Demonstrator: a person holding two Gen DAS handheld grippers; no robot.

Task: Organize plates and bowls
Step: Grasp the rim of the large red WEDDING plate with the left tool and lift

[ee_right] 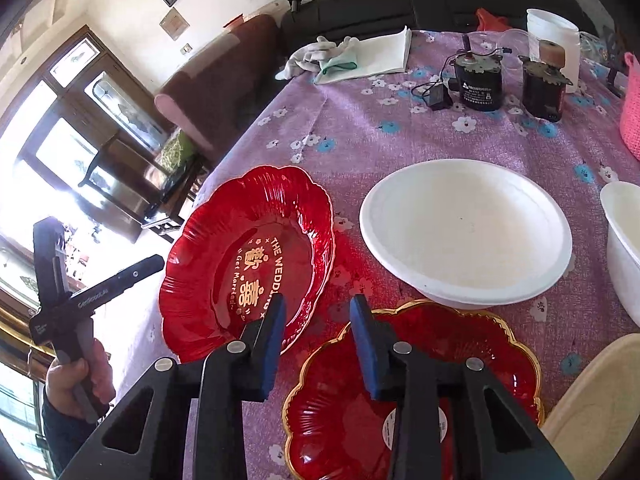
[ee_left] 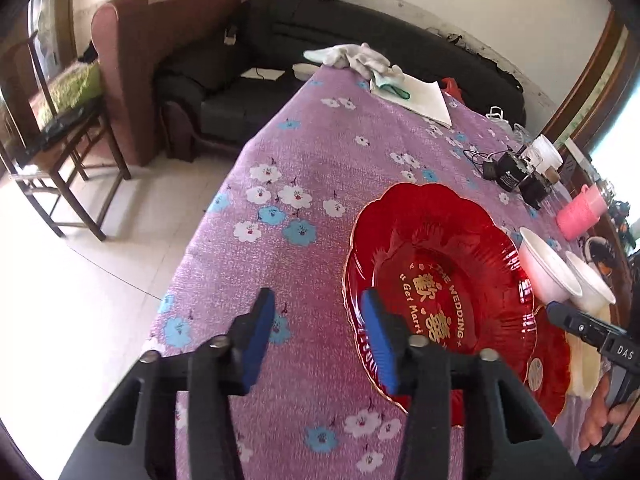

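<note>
Scalloped red plate (ee_right: 248,260) bears gold wedding lettering.

A lived-in home sitting room: a black sofa (ee_left: 360,40) and brown armchair (ee_left: 160,60) line the wall, a wooden chair (ee_left: 60,152) stands on pale tiles, and a floral purple cloth (ee_left: 320,168) covers the worktop.

Bare purple flowered tablecloth (ee_left: 320,168) lies open left of the lettered red glass plate (ee_left: 436,292) and beyond it. Right, white foam bowls (ee_left: 548,268), a gold-rimmed red plate (ee_right: 420,392), black motors (ee_right: 478,80) and a pink knitted basket (ee_left: 580,212) crowd passage.
</note>
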